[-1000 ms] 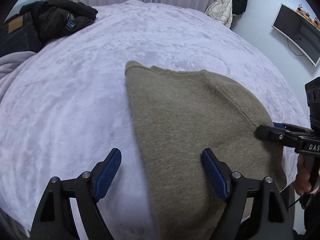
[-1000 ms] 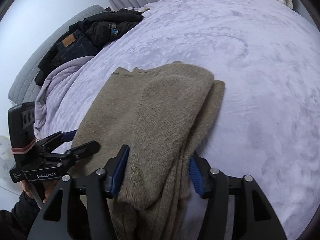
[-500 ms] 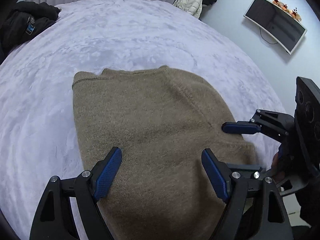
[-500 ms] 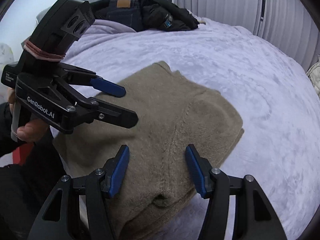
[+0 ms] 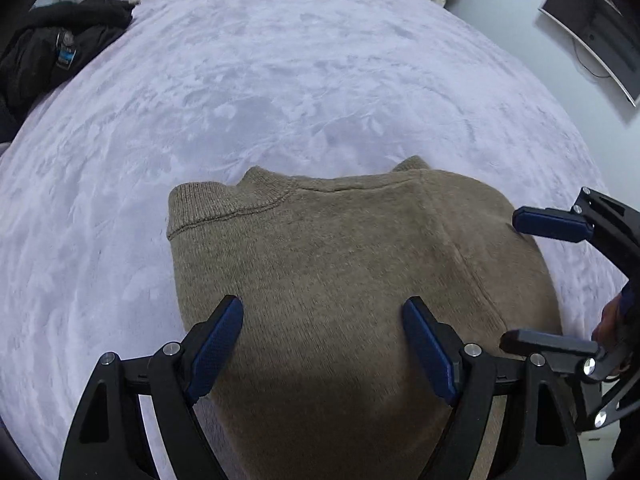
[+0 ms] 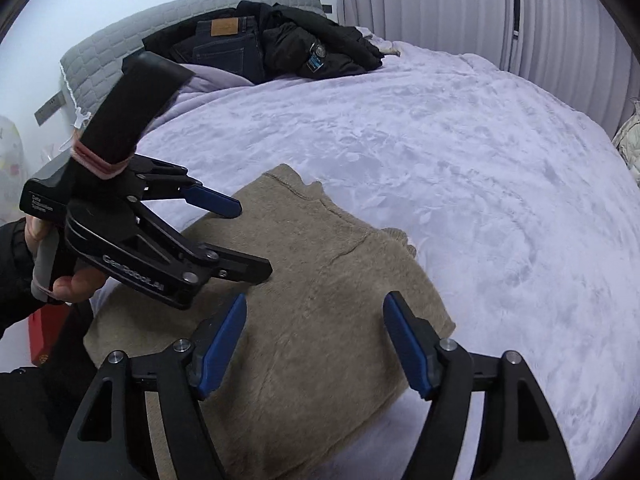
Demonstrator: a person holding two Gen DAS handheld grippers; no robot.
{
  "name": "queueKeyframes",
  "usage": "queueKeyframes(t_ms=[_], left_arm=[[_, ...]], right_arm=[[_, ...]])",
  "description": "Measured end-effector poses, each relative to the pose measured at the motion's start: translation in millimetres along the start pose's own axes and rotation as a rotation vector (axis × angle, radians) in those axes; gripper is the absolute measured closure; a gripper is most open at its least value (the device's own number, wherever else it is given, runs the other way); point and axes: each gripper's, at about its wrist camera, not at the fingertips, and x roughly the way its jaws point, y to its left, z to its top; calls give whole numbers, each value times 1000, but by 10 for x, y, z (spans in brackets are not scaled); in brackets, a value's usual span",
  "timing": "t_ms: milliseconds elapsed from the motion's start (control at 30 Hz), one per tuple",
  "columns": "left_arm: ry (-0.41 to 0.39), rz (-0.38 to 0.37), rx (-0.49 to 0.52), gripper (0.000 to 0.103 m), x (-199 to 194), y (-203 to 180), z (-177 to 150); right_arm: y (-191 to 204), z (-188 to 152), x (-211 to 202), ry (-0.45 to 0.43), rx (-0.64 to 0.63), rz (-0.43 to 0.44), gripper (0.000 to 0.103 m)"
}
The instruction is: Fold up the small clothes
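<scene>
A folded olive-brown knit sweater lies flat at the near edge of the bed; it also shows in the right wrist view. My left gripper is open and empty, hovering over the sweater's near part; it shows in the right wrist view over the sweater's left side. My right gripper is open and empty above the sweater's near right part; it shows in the left wrist view at the sweater's right edge.
The sweater rests on a lilac plush blanket covering the bed. Dark jackets and jeans are piled by the grey headboard. A monitor hangs on the right wall. A red box sits low at left.
The right gripper let go of the sweater's folded part and opened; the sweater now lies flat. Both grippers have swung round and lifted above it.
</scene>
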Motion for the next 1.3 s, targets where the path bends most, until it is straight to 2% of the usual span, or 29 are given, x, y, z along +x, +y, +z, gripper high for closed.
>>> queueKeyframes(t_ms=[100,167,233,400,500,567,700,867,1033,1133,1233,1300], left_arm=[[7,0,-6,19,71,14,61],[32,3,1,6,142,8,82],[43,26,13,1,204,1,90],[39,34,22,1,210,1,105],[10,84,22,1,78,-16,67],[-17,123,37,1,-45,-33,-9],[-50,145,9,1,-208,15,-186],[-21,155,-26,1,-174,97,-410],[-47,114,-46,1,-349,198,-620],[-86,129,-39,1,-561,189,-748],[-139,130,2,1,-817,67,-929],[-171,118,65,1,-958,-70,-1119]], right_arm=[[-110,79,305,96,16,33,29],[-141,88,437,120,7,26,25],[-186,72,528,132,14,33,22],[-225,21,575,123,44,30,21],[-166,92,474,130,31,-13,21],[-68,109,283,95,5,-17,21],[293,31,37,72,-117,-14,21],[616,-166,183,122,-234,-27,21],[469,-376,16,96,-175,-13,21],[412,-543,-163,98,-171,-40,21],[414,-644,-327,127,-149,-112,21],[489,-661,-509,84,-150,-128,21]])
